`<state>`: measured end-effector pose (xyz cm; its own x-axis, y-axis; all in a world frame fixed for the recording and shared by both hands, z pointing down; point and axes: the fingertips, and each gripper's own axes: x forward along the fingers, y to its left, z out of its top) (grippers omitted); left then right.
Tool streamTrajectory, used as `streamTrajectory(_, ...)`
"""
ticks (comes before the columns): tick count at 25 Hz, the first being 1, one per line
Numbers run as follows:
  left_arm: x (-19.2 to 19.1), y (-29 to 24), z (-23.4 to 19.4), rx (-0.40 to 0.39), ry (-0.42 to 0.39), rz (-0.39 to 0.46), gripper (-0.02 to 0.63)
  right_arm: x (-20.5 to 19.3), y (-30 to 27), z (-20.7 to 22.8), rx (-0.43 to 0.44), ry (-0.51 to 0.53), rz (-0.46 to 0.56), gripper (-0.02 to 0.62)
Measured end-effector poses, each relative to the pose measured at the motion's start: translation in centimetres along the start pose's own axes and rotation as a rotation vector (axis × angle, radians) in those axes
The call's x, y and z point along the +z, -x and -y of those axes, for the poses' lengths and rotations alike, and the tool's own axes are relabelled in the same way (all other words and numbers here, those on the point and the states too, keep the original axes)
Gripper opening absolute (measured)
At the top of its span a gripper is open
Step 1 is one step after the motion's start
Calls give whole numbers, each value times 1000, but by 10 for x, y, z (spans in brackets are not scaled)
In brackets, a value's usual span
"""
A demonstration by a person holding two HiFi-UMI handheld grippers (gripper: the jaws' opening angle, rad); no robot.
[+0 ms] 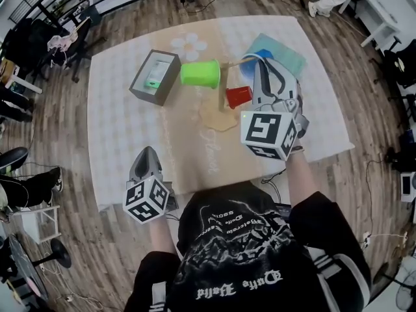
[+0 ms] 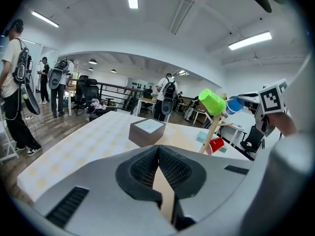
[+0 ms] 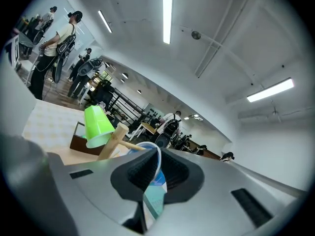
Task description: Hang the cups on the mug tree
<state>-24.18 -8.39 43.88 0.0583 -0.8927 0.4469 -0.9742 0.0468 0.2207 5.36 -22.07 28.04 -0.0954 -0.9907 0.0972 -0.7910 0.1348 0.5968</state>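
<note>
Showing a brown box (image 1: 155, 77) sitting on a pale checked tablecloth (image 1: 117, 125), a teal pad (image 1: 290, 53) lying near its far corner, people (image 2: 169, 98) standing beyond.

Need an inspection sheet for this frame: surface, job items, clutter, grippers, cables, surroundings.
Surface: table under a pale patterned cloth.
Job's things: mug tree upright; green cup and red cup hang on it; blue cup held near its top.
Clutter: open box; teal item.
Grippers: left hand-held gripper shut, empty; right hand-held gripper shut on the blue cup's rim.
Cables: on the floor beside the table.
Surroundings: people standing, chairs, desks.
</note>
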Motion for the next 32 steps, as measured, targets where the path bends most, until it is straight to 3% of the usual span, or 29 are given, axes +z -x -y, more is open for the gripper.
streamTrajectory(14, 4, 2, -4, -19, -17, -1, 20, 14, 9, -17, -54, 13, 15, 34)
streamTrajectory(32, 7, 9, -14, -15, -25, -8, 20, 17, 19, -42, -37, 26, 10, 44)
